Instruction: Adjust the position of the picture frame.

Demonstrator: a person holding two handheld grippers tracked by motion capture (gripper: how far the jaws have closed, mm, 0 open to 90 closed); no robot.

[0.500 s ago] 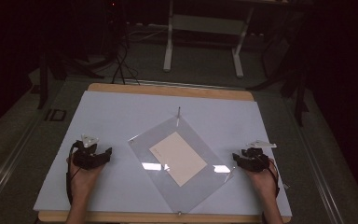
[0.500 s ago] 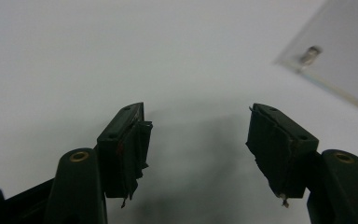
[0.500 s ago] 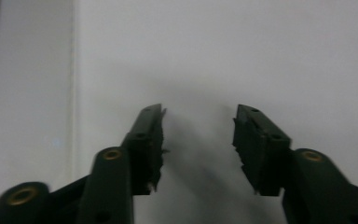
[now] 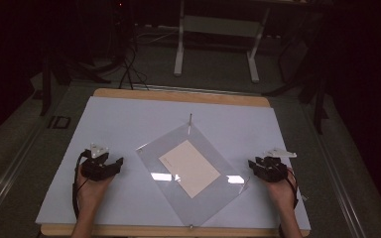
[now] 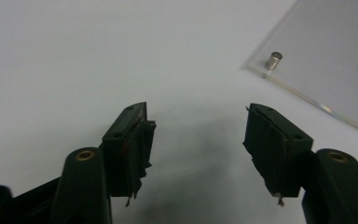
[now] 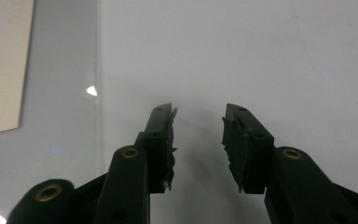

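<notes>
Near the front edge of the table (image 4: 129, 119), two hands rest on the white top, one at each side. The left hand (image 4: 92, 191) holds the left gripper (image 4: 116, 166). Its jaws stand wide apart with nothing between them — just bare white table under them. The right hand (image 4: 280, 191) holds the right gripper (image 4: 253, 165). Its jaws are apart too, a bit less wide, and they grip nothing.

Between the two grippers lies a clear plastic frame (image 4: 188, 168). It lies flat and is turned like a diamond, with one corner pointing near and one pointing far. Inside it sits a cream paper card (image 4: 189, 167). The left gripper is near the frame's left corner but not touching it. The right gripper is just beside the right corner, also apart from it.

In the left gripper view, a small silver peg (image 5: 273, 60) stands at a corner of the frame. Another peg (image 4: 190, 119) sticks up at the far corner.

Farther off — past the table — white legs of a stand (image 4: 179, 54) are on the dark floor.
</notes>
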